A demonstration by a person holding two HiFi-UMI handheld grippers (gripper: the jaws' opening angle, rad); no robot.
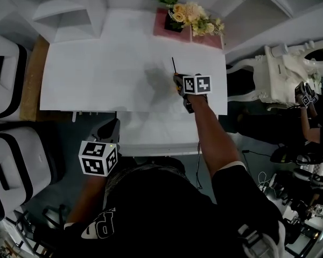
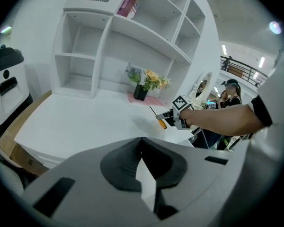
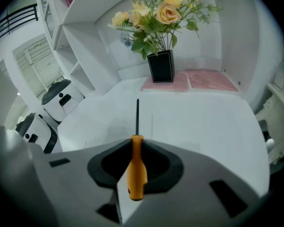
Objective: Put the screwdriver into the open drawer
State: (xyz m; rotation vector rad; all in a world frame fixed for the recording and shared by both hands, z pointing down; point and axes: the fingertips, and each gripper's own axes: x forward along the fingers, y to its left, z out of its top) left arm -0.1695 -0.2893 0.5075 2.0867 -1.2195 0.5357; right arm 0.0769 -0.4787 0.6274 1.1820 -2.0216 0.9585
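Above the table (image 1: 97, 74), your right gripper (image 3: 136, 143) clamps the screwdriver (image 3: 137, 174) by its handle only, so a jolt on the way to the drawer (image 1: 156, 138) could twist it loose, while your left gripper (image 2: 142, 142) sits closed and empty.

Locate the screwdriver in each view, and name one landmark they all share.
Head view: screwdriver right of centre, shaft pointing up the picture.
Left gripper view: right of centre, far off.
Right gripper view: dead centre, clamped in the right tongs.
Shared landmark: the black vase of flowers.
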